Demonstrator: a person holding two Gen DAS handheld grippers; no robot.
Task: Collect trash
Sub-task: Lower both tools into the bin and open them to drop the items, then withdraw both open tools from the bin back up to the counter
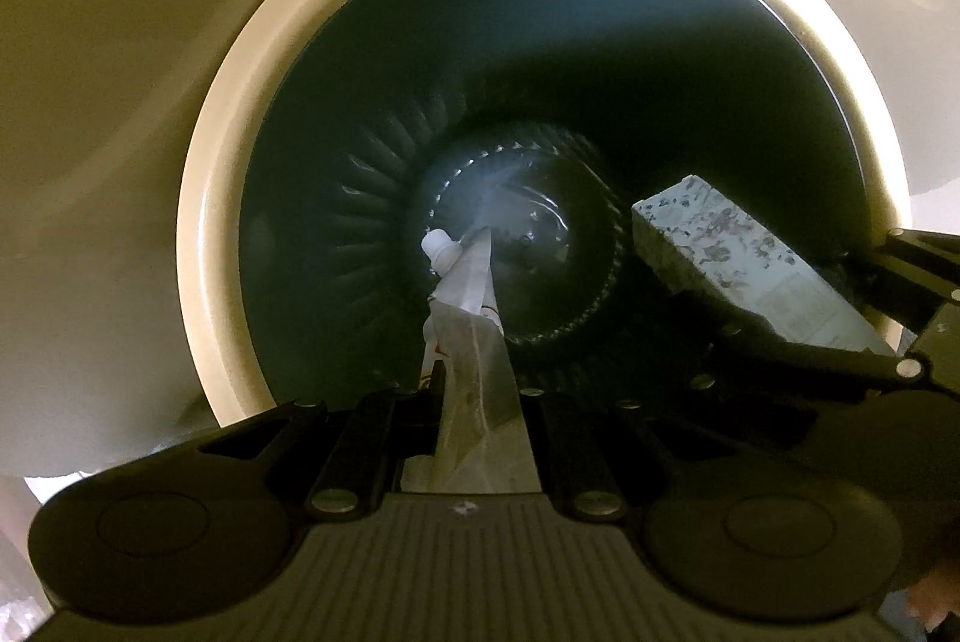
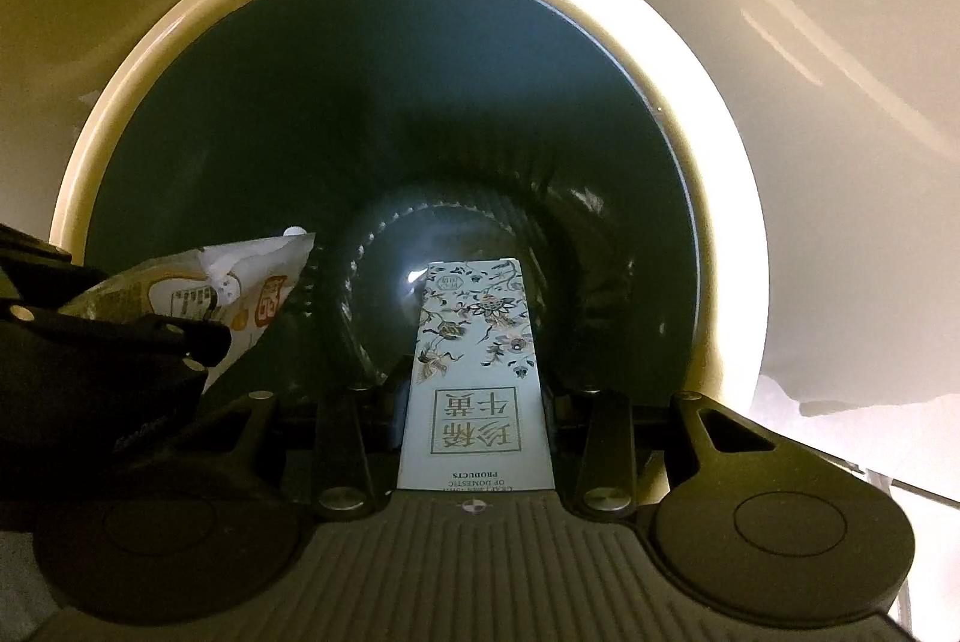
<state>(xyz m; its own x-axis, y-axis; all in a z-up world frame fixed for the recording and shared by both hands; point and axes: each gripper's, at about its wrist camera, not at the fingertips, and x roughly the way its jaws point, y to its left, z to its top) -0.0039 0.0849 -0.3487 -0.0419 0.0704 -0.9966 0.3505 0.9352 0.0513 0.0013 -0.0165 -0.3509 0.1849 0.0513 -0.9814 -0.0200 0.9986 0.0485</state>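
The spouted pouch (image 1: 465,306), a crumpled foil-and-white sachet with a white screw cap at its far end, hung cap-down inside the mouth of the waste bin (image 1: 216,198), pinched flat between the pads of the left hand-held gripper (image 1: 474,402), which was clenched tight on its upper part. In the right wrist view the same pouch (image 2: 240,294) showed at the left, its printed face turned outward, close to the bin's near-left wall.

The carton (image 2: 477,366), a slim pale-blue box with a flower print and dark characters, stood end-down over the bin's centre, grasped by its narrow sides in the right hand-held gripper (image 2: 477,402), whose jaws stood partly apart at the box's width. From the left wrist view the carton (image 1: 720,258) lay at the right, slanting down, with the right gripper's black linkage just behind it near the rim.

The two pieces were near each other but apart, both below the level of the cream rim (image 2: 738,246). The bin's dark green interior ran smooth down to a ribbed lower wall and a glossy round floor (image 1: 516,216), with nothing visible lying on it. Open room remained ahead of both grippers, toward the far wall of the bin; the near edge was crowded by the gripper bodies. Around the bin lay a pale surface with a seam.
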